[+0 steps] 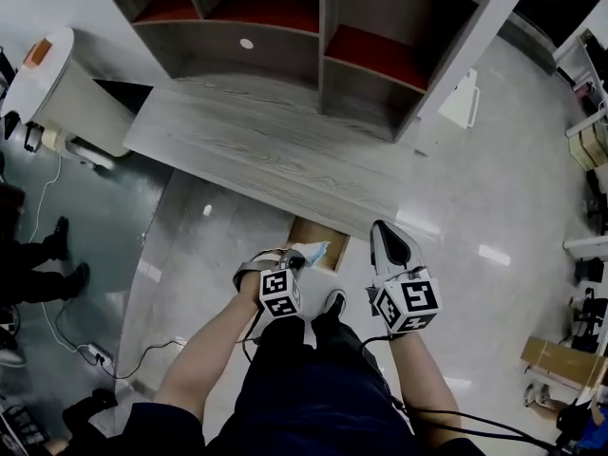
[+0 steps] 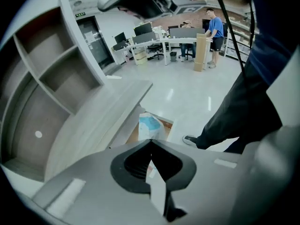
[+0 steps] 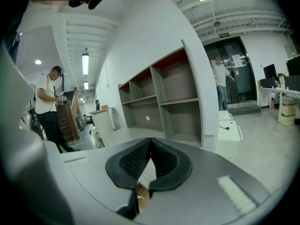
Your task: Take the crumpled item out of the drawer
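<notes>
The crumpled item (image 1: 313, 252), white with light blue, sits at the tips of my left gripper (image 1: 296, 258), over the open wooden drawer (image 1: 327, 238) under the desk's front edge. In the left gripper view the jaws (image 2: 150, 140) are shut, with the crumpled item (image 2: 150, 126) right at their tips and a white scrap showing in the gap behind them. The drawer's brown bottom (image 2: 165, 124) shows beside it. My right gripper (image 1: 384, 228) is shut on nothing, to the right of the drawer and pointing at the desk. Its closed jaws (image 3: 151, 139) face the shelf unit.
A grey wooden desk top (image 1: 256, 150) carries an open shelf unit (image 1: 323, 27). A white machine (image 1: 47, 74) stands at the left, with cables (image 1: 85, 350) on the floor. A bystander's feet (image 1: 57, 255) are at the far left. My own shoe (image 1: 333, 302) is below the drawer.
</notes>
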